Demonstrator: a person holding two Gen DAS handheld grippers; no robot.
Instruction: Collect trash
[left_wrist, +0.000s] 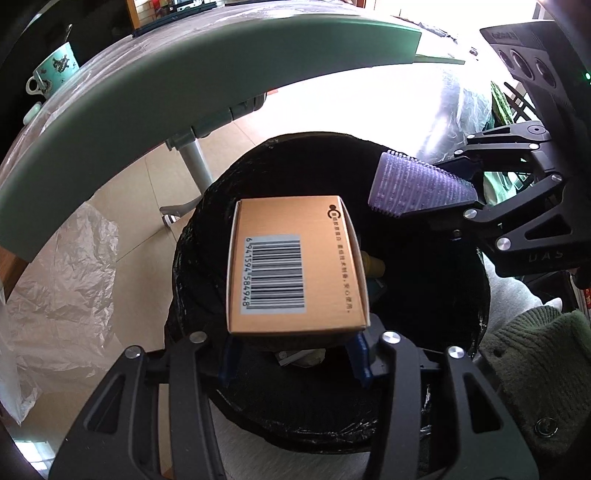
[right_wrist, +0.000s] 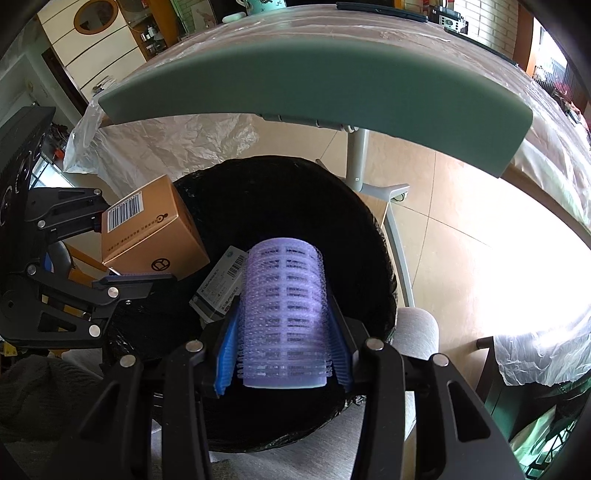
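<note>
A tan cardboard box with a barcode label hangs over the black-bagged bin. My left gripper has its blue pads against the box's near end, one on each side. From the right wrist view, the box sits between the left gripper's two fingertips at the bin's left rim. My right gripper is shut on a purple hair roller above the bin. The roller and right gripper also appear at the left view's right side. A white barcoded packet lies inside the bin.
A green table edge overhangs the bin, with its grey leg behind. Clear plastic sheeting hangs at the left. A teal cup stands on the table. A green knit sleeve is at the lower right. A grey cushion lies under the bin.
</note>
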